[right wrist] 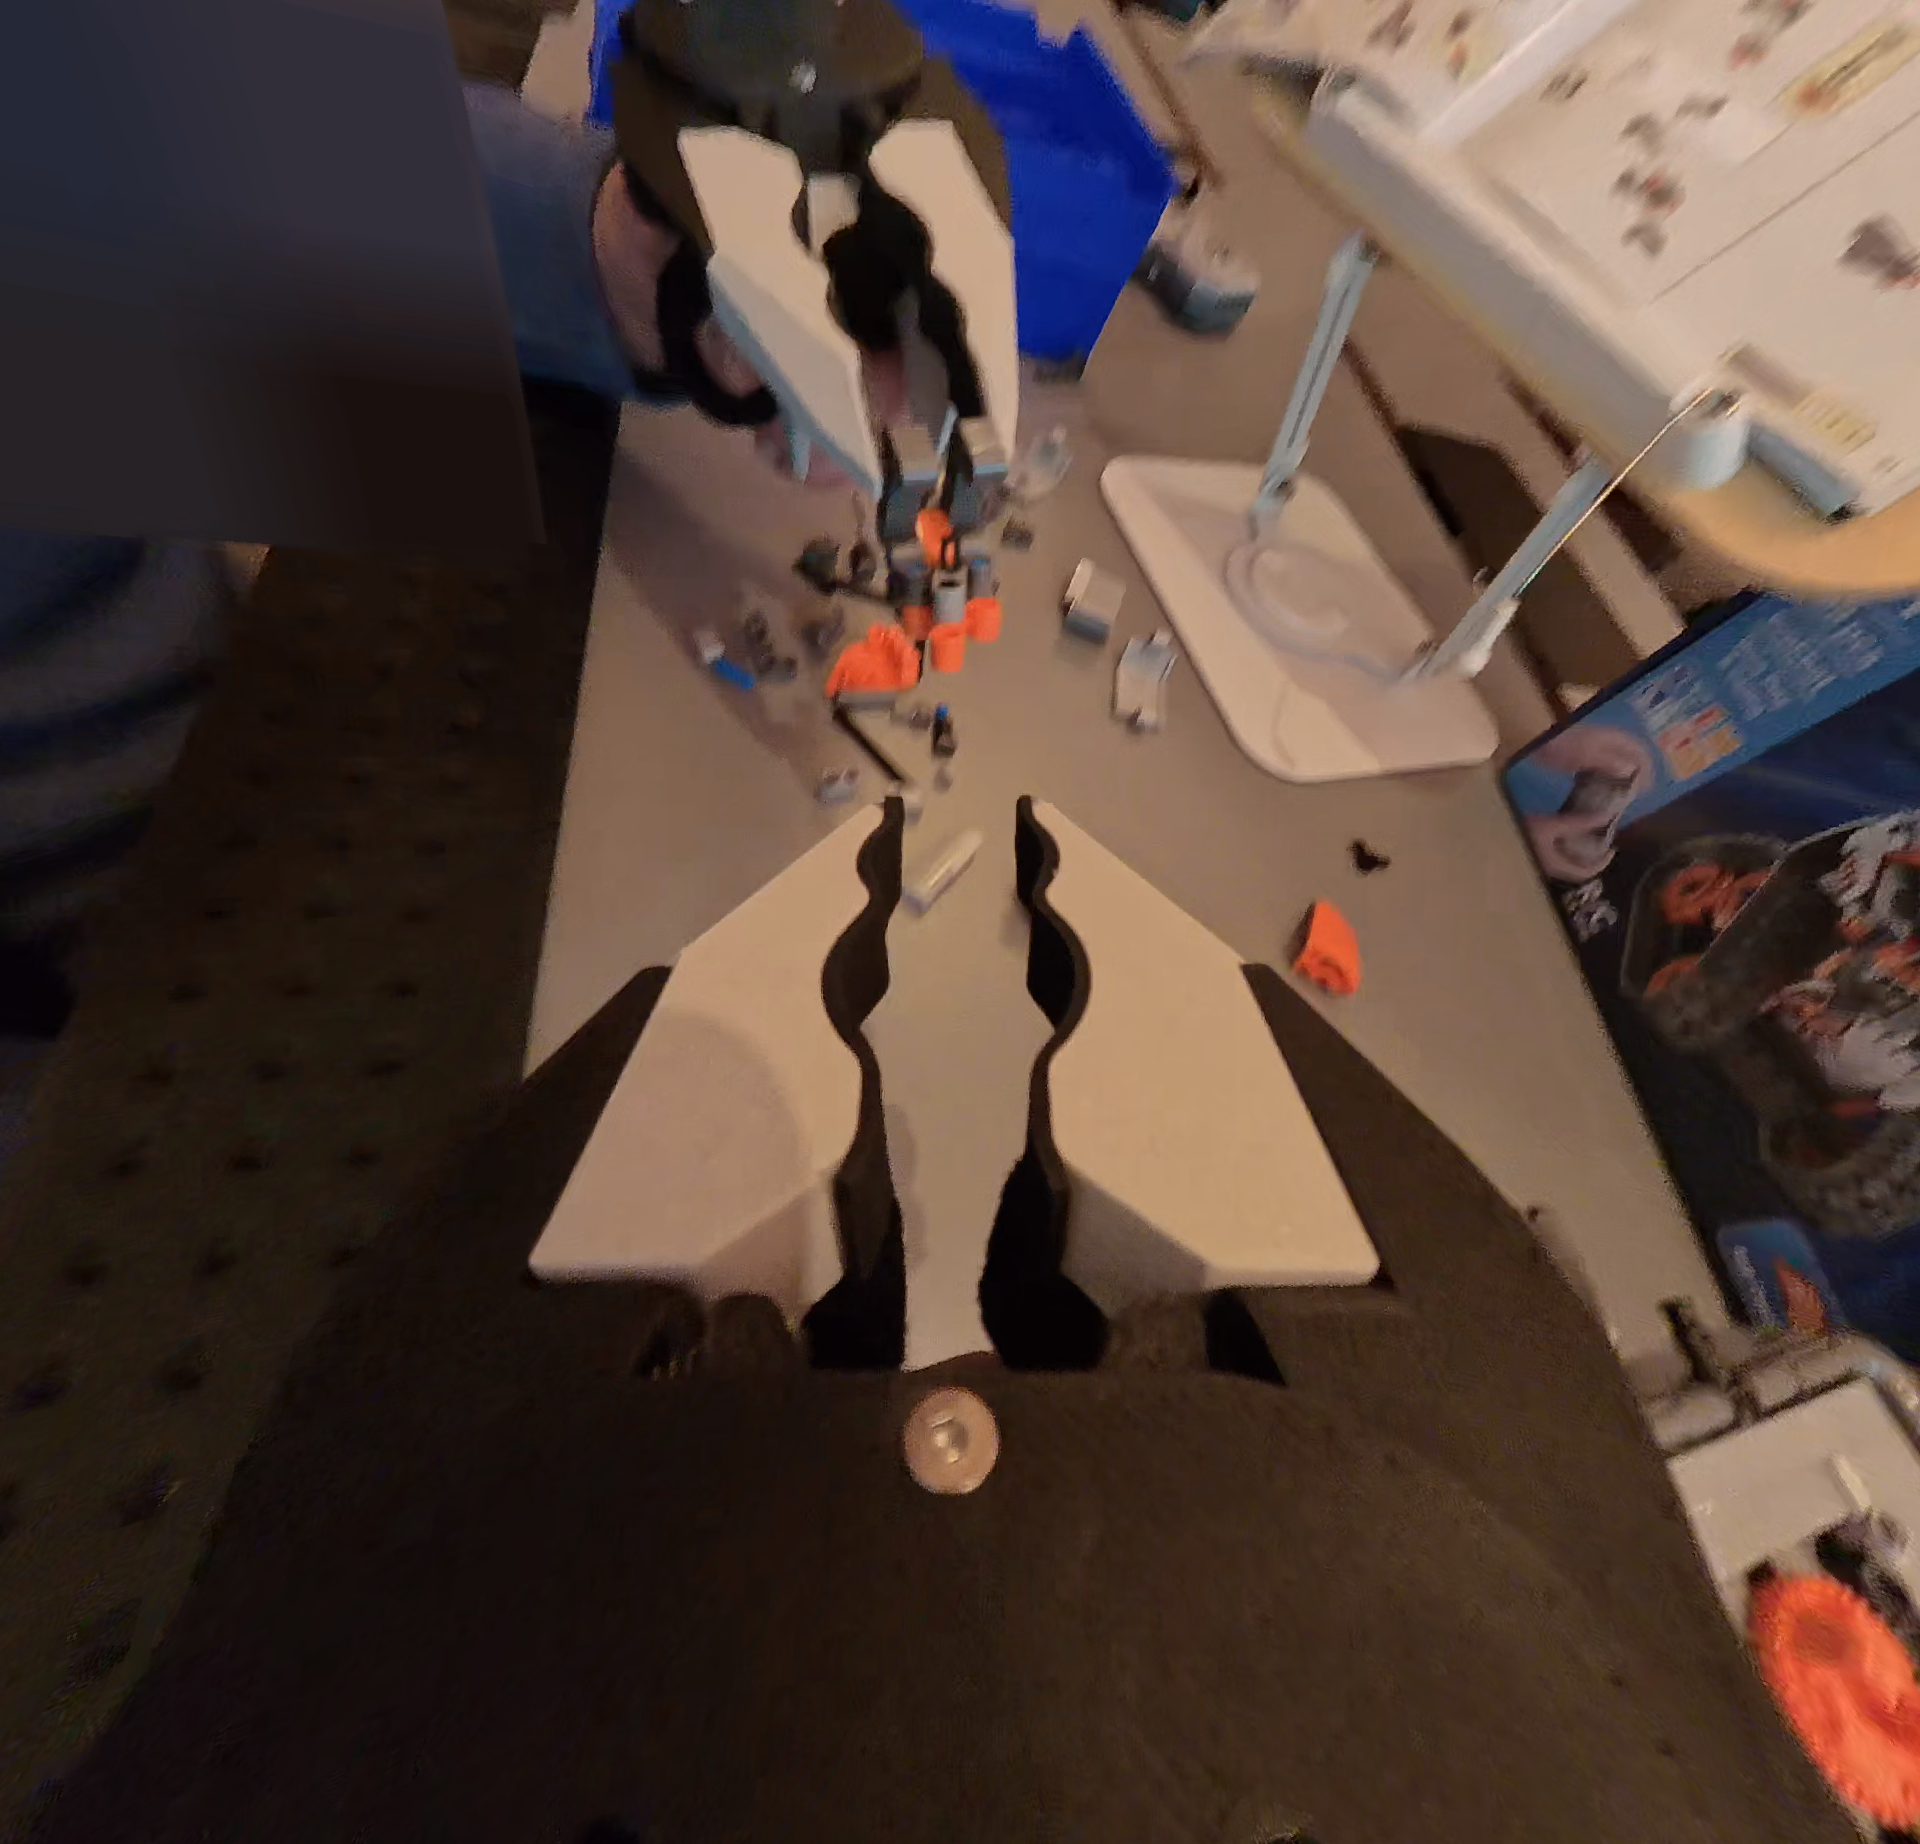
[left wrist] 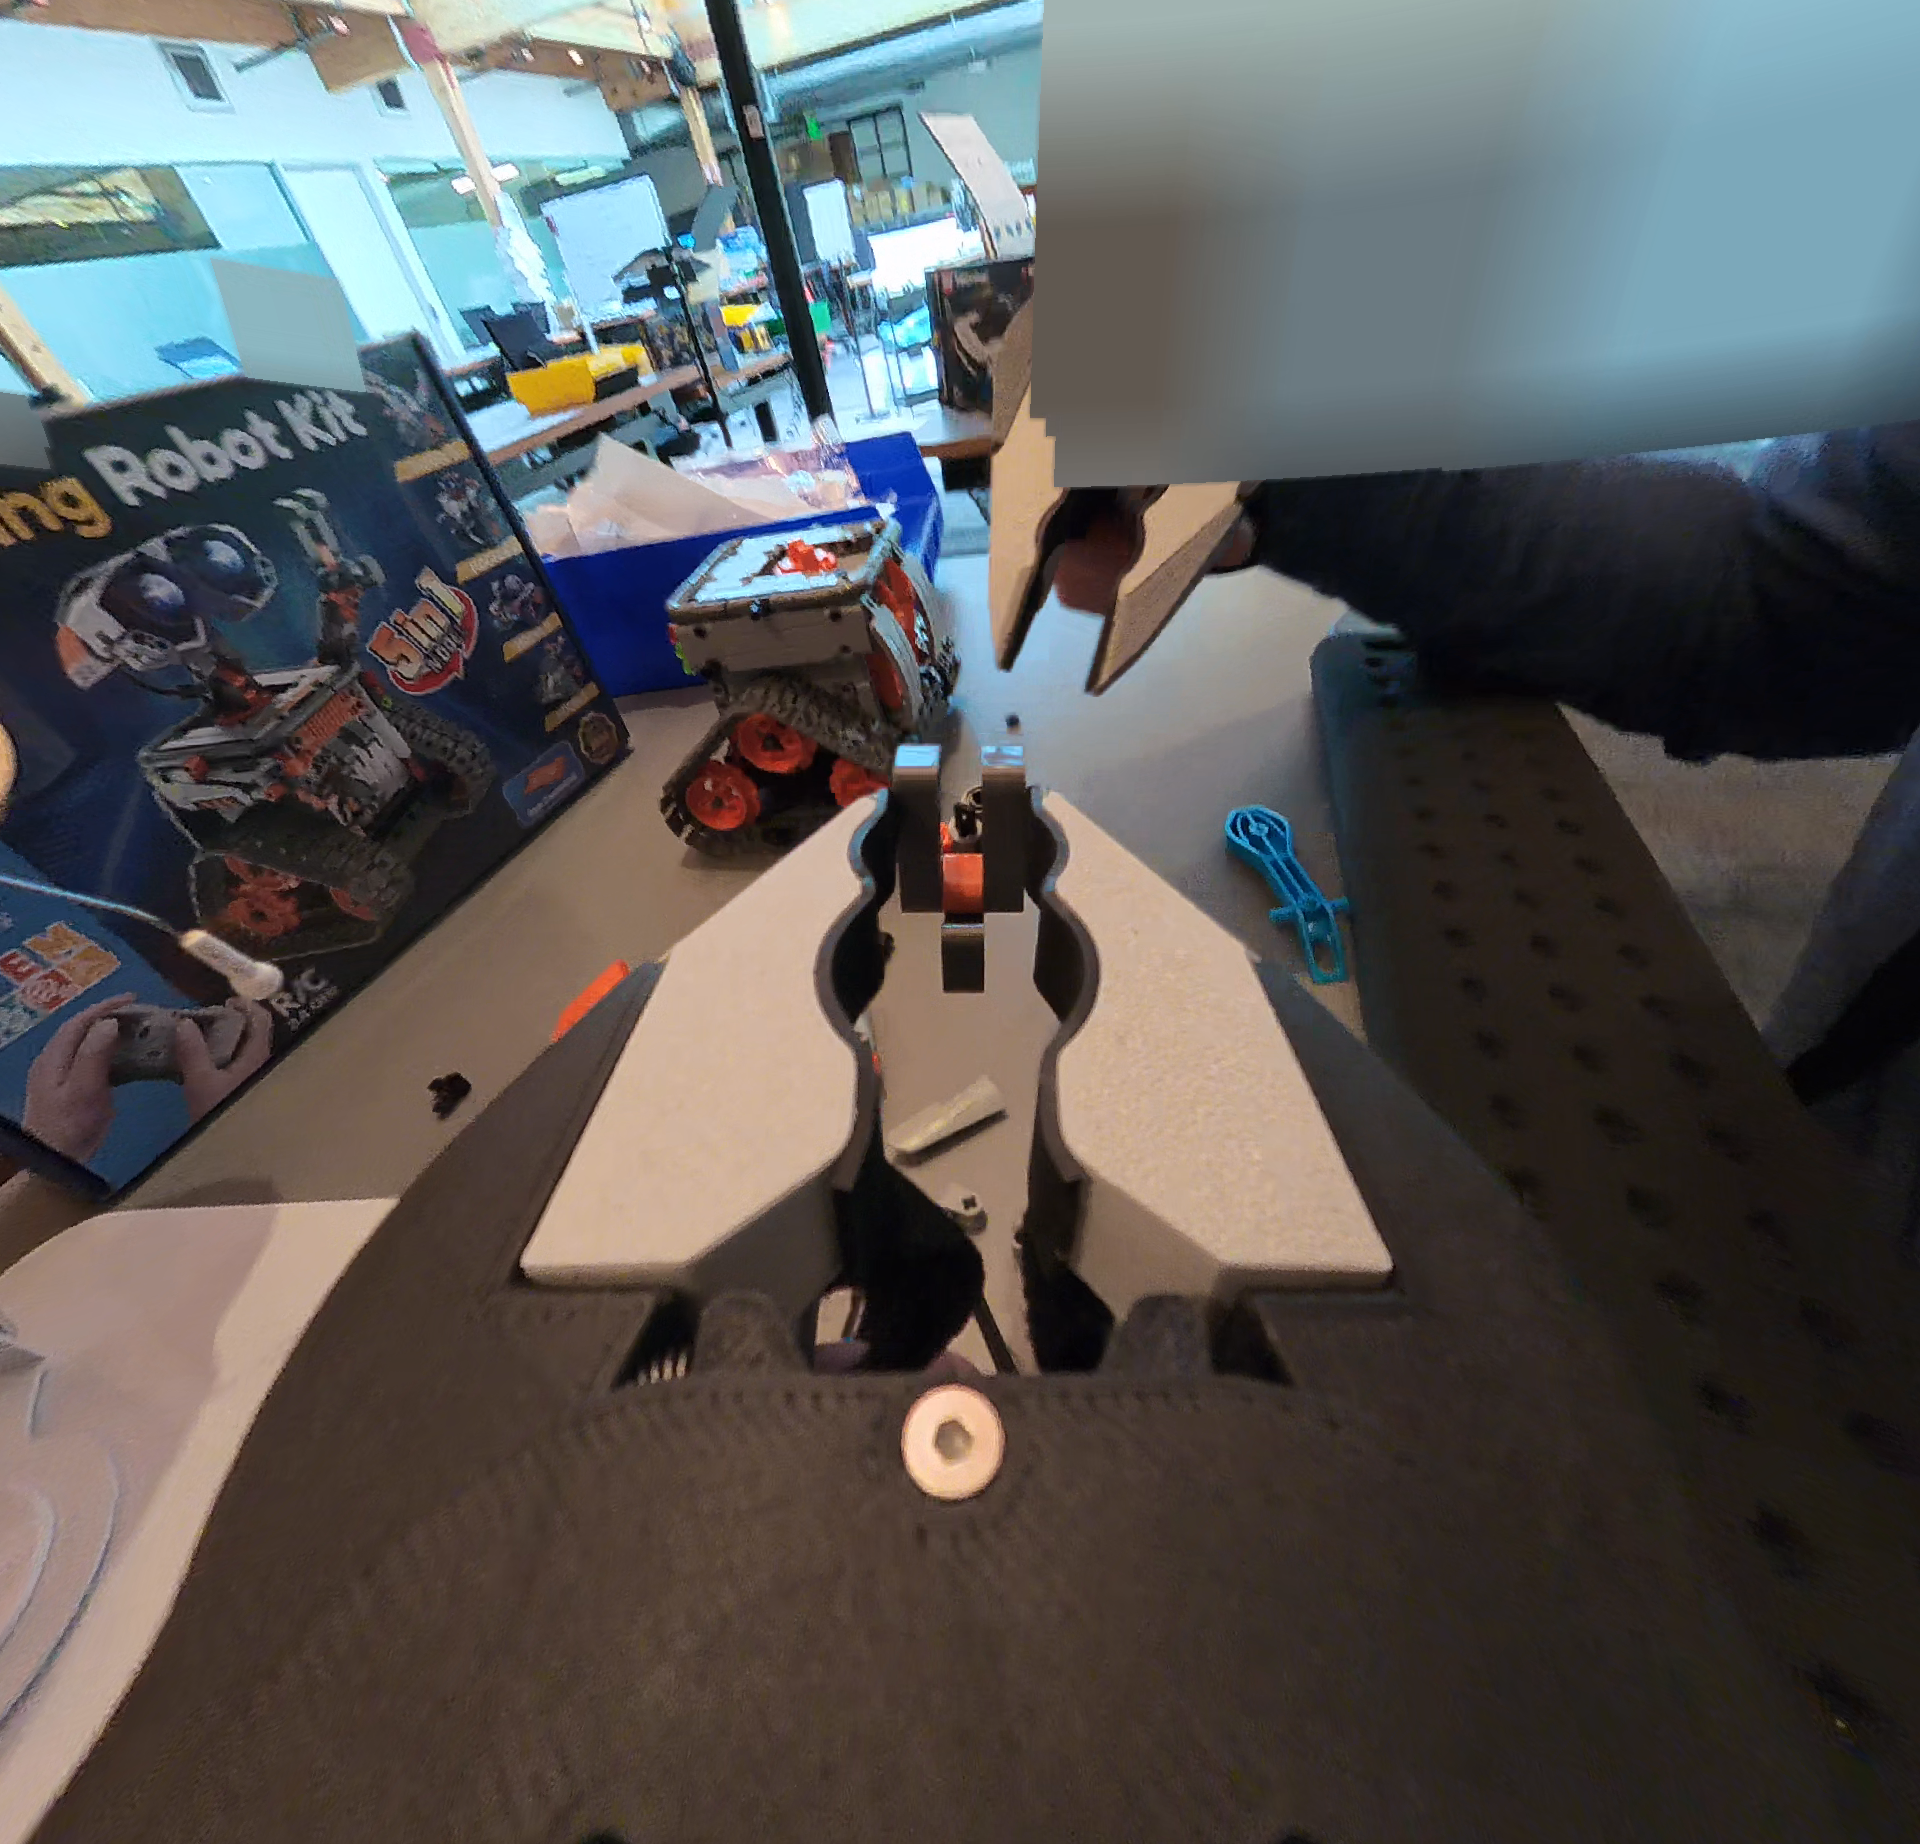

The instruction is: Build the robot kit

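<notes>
Grey-and-orange brick assembly (left wrist: 961,864) sits pinched at the left tool (left wrist: 959,818) tips, above the desk (left wrist: 1143,776). Grip is shallow; a twist could pop a piece loose. Right tool (right wrist: 956,807) narrowly parted, holding nothing, over a small grey piece (right wrist: 940,872). Only the right wrist view shows scattered loose parts (right wrist: 894,651); only the left shows the tracked robot model (left wrist: 810,672) and kit box (left wrist: 281,714).

My left gripper (left wrist: 958,807): matt, grainy printed plastic, shiny metal screw (left wrist: 952,1442) | brick piece (left wrist: 961,875) at centre: smooth plastic | box (left wrist: 281,714) at left: glossy cardboard | table (left wrist: 644,921): matt grey.
</notes>
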Demonstrator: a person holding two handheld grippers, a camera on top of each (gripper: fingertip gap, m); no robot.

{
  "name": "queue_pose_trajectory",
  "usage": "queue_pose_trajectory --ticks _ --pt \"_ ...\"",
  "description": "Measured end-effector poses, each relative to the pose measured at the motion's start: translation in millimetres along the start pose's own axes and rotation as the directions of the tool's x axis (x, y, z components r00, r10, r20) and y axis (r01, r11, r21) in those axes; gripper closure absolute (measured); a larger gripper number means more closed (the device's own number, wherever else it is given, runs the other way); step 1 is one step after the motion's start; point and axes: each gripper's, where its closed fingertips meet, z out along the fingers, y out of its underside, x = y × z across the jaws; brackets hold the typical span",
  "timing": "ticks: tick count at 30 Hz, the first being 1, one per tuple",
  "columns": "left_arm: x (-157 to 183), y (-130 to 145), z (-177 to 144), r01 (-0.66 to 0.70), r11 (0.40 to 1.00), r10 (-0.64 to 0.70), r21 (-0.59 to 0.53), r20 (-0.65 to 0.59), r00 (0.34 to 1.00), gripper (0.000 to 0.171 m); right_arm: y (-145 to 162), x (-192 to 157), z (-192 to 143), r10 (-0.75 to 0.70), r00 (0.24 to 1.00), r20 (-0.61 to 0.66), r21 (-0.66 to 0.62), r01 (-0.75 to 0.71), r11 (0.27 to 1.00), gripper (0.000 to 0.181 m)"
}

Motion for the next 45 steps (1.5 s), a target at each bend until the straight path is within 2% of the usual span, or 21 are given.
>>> queue_pose_trajectory --ticks 7,13,16,18,21,24,25,27,28,31,33,36,38,40,45 --pt "23.0 21.9 17.5 -0.02 0.993 0.01 -0.112 -0.087 0.996 0.15 67.0 -66.0 -28.7 0.058 0.987 0.15 -0.271 -0.015 0.963 0.155" --pt "36.0 40.7 15.5 -0.056 0.973 0.027 -0.226 -0.131 0.991 0.15 113.9 -81.9 -25.8 0.114 0.984 0.135 -0.401 -0.051 0.914 0.151" --pt "43.2 50.6 11.7 -0.084 0.955 0.047 -0.284 -0.136 0.99 0.149 128.4 -85.8 -15.2 0.11 0.982 0.153 -0.447 -0.031 0.894 0.158" --pt "45.6 59.4 9.8 -0.105 0.94 0.064 -0.324 -0.132 0.989 0.149 121.8 -88.7 -10.3 0.115 0.974 0.193 -0.422 -0.024 0.906 0.155" --pt "44.2 71.5 7.2 -0.103 0.925 0.065 -0.365 -0.116 0.991 0.149 100.9 -65.9 0.8 0.066 0.986 0.156 -0.369 -0.004 0.929 0.153" --pt "40.9 72.9 6.9 -0.092 0.926 0.057 -0.365 -0.108 0.993 0.15 74.2 -17.3 21.8 0.014 1.0 0.015 -0.296 -0.009 0.955 0.154" --pt "39.8 71.1 7.1 -0.091 0.929 0.057 -0.358 -0.104 0.993 0.15 71.4 -6.9 28.4 0.01 1.0 0.006 -0.302 -0.008 0.953 0.159" --pt "37.9 68.8 7.2 -0.093 0.932 0.062 -0.35 -0.099 0.993 0.149 73.4 18.8 42.1 -0.053 0.997 -0.048 -0.363 0.032 0.931 0.16" --pt "37.6 68.7 7.3 -0.094 0.933 0.063 -0.348 -0.099 0.993 0.149 73.1 23.2 50.4 -0.077 0.997 -0.031 -0.379 0.059 0.923 0.159" --pt "37.9 67.8 6.8 -0.095 0.935 0.064 -0.342 -0.099 0.993 0.149 74.6 26.6 73.8 -0.108 0.993 0.037 -0.428 0.114 0.896 0.146" --pt "38.9 67.6 6.3 -0.088 0.938 0.057 -0.337 -0.102 0.993 0.149 79.6 26.4 85.0 -0.116 0.99 0.083 -0.465 0.141 0.874 0.143" --pt "38.9 68.6 6.1 -0.089 0.937 0.056 -0.337 -0.107 0.993 0.149 93.2 26.9 94.5 -0.093 0.988 0.12 -0.539 0.143 0.83 0.147" --pt "39.1 67.3 6.0 -0.085 0.94 0.05 -0.33 -0.113 0.992 0.149 93.0 29.7 98.6 -0.091 0.989 0.116 -0.544 0.14 0.827 0.151" --pt "39.0 65.7 6.0 -0.085 0.943 0.05 -0.322 -0.114 0.992 0.15 95.3 27.3 99.3 -0.087 0.987 0.136 -0.553 0.148 0.82 0.166" --pt "38.9 65.2 6.0 -0.085 0.944 0.051 -0.318 -0.114 0.992 0.15 96.0 29.0 99.5 -0.08 0.989 0.123 -0.529 0.133 0.838 0.169"
